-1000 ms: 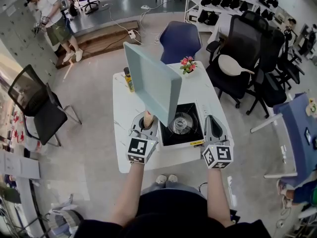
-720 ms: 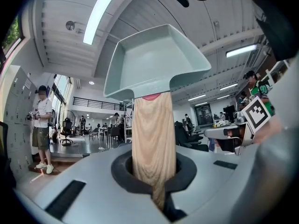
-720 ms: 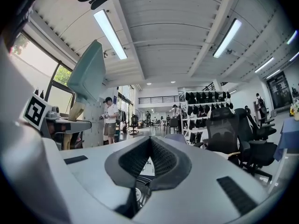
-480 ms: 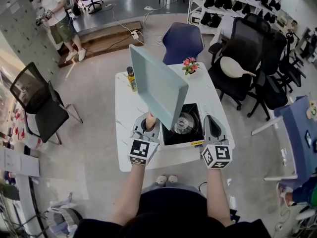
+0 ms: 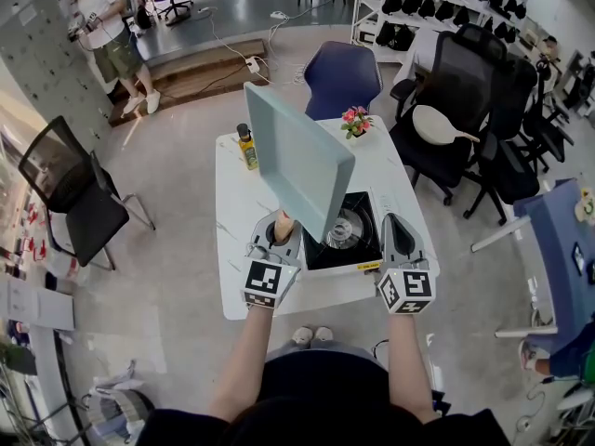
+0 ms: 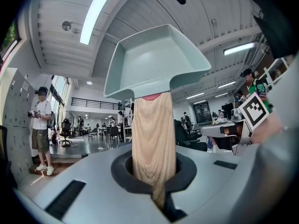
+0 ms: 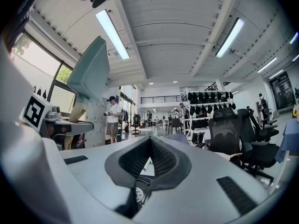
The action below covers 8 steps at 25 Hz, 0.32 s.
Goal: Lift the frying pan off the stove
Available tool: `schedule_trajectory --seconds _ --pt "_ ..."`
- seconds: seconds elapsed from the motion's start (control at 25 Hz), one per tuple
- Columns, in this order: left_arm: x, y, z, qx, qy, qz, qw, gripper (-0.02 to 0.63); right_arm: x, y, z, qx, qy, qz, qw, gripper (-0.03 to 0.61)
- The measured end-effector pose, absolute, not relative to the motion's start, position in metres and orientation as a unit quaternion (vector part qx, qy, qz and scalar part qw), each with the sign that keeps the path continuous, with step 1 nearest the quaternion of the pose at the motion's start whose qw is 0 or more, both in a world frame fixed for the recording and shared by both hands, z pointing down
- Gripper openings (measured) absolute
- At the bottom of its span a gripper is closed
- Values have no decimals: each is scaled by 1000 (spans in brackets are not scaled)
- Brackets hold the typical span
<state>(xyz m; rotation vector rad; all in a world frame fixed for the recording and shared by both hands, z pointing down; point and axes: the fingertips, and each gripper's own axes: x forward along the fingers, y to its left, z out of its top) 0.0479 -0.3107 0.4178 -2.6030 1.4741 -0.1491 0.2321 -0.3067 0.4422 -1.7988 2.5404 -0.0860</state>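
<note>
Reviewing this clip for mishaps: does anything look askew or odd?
The frying pan stands tipped steeply, almost on edge, above the stove, clamped by its wooden handle in the left gripper. Nothing looks spilled or damaged.

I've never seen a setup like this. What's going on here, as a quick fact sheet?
Pan: teal square frying pan, held up off the stove, tilted
Left gripper: jaws shut on the pan's wooden handle
Right gripper: jaws together, nothing between them, beside the stove
Stove: black, burner showing, on white table
Also on table: bottle, pink flowers
</note>
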Motion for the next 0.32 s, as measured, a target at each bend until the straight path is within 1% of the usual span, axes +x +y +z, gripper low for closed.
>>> schedule_trajectory --seconds 0.32 --pt "48 -310 421 -866 493 -46 64 14 232 -306 442 -577 816 -24 12 2"
